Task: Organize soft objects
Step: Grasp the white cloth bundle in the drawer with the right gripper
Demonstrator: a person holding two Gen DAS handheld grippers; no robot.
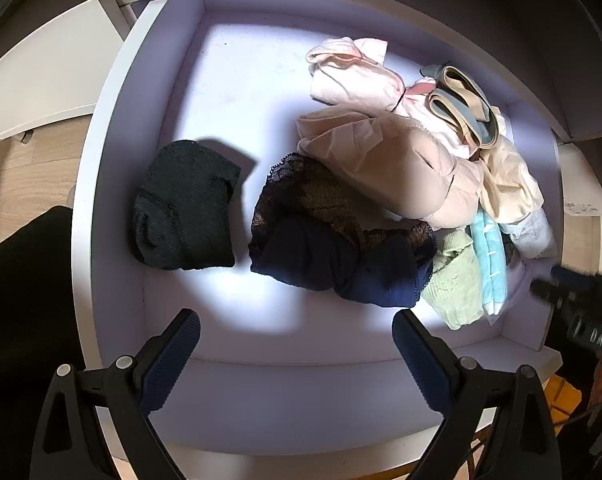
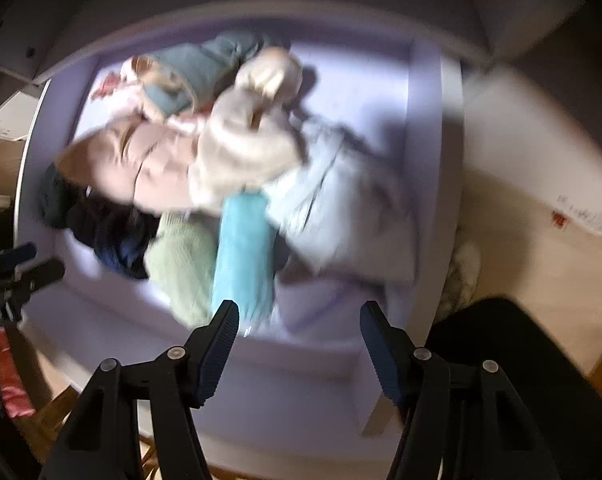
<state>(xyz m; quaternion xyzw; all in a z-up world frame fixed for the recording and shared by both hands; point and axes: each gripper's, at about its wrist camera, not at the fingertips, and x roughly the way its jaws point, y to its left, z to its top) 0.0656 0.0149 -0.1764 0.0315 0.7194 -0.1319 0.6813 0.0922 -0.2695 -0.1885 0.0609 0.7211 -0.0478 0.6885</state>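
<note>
- White drawer below both grippers, wood floor beyond its rim.
- Left gripper: jaws wide apart, nothing between them, above the drawer's near wall.
- Right gripper: jaws partly apart, empty; view blurred.
- Dark green knit alone, left of the clothes pile.
- Navy lace garment at the pile's near edge.
- Turquoise cloth and pale green knit at the pile's near side.

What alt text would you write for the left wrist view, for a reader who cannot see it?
An open white drawer seen from above holds soft clothes: a folded dark green knitted garment lies alone on the left, and a mixed pile of navy lace, pink, beige, light green and turquoise fabrics fills the right. The left tool hovers above, jaws open and empty.
</note>
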